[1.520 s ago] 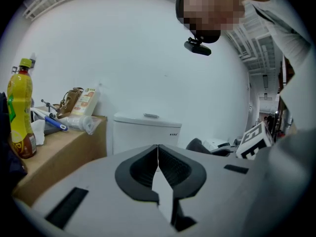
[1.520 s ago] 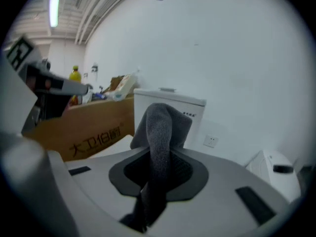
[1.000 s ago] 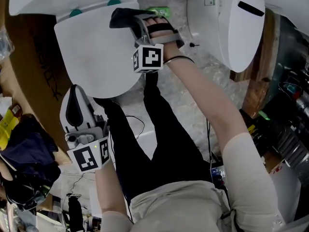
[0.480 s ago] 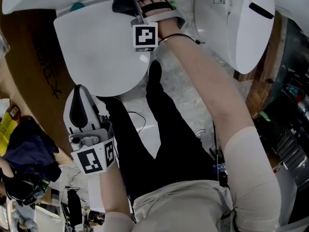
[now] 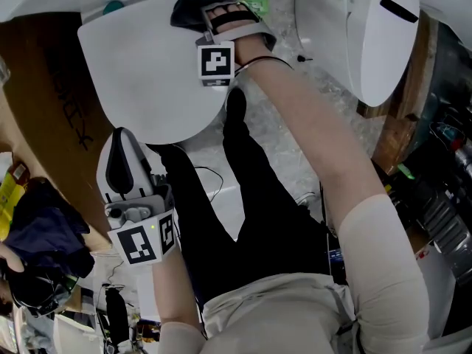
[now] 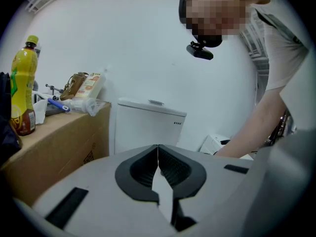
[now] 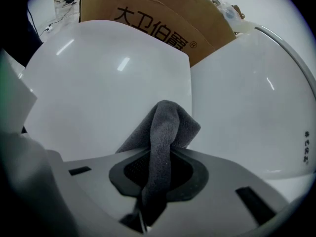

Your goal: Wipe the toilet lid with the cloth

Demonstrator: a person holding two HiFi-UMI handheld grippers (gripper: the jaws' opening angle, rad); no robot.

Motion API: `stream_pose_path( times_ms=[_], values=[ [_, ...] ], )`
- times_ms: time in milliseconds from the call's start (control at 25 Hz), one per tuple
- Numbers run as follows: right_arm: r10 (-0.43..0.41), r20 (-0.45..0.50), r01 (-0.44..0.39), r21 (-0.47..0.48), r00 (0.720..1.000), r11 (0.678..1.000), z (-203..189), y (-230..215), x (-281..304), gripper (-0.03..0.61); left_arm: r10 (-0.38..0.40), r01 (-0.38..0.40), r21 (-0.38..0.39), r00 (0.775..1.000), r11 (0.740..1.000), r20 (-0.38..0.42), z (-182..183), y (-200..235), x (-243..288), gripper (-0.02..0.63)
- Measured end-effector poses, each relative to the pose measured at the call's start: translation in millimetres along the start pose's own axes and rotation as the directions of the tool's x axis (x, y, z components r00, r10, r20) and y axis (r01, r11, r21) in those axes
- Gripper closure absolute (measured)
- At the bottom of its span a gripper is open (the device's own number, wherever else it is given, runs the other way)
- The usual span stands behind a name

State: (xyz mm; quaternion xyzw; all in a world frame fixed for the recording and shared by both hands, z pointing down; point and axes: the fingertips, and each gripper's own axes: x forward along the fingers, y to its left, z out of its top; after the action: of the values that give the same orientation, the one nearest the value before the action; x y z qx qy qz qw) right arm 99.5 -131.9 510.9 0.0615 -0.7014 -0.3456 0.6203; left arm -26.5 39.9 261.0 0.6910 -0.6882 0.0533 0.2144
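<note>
The white toilet lid [image 5: 144, 72] lies closed at the top left of the head view. My right gripper [image 5: 190, 12] is at the lid's far right edge near the hinge, shut on a dark grey cloth [image 5: 184, 7]. In the right gripper view the cloth [image 7: 165, 127] sticks up folded between the jaws of the right gripper [image 7: 160, 157], over the lid [image 7: 103, 78]. My left gripper [image 5: 118, 146] hangs off the lid's near edge, shut and empty. In its own view the left gripper [image 6: 158, 154] points at the white tank [image 6: 148, 127].
A brown cardboard box [image 5: 48, 109] stands left of the toilet, with a yellow bottle [image 6: 22, 90] and small items on top. A second white toilet [image 5: 358, 32] is at the upper right. The person's legs [image 5: 251, 220] stand on the speckled floor [image 5: 287, 139].
The right gripper with the cloth has slid a short way up the lid's right edge toward the hinge. The left gripper has hardly moved.
</note>
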Motion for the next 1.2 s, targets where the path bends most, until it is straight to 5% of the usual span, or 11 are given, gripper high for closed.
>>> stream_pose_path(
  times_ms=[1200],
  values=[
    [0.144,0.087,-0.151,0.087,0.986,0.985,47,203,-116,0.509,-0.078,0.078,0.018,0.997,0.997,0.013,-15,-15,-45,0.598]
  ],
)
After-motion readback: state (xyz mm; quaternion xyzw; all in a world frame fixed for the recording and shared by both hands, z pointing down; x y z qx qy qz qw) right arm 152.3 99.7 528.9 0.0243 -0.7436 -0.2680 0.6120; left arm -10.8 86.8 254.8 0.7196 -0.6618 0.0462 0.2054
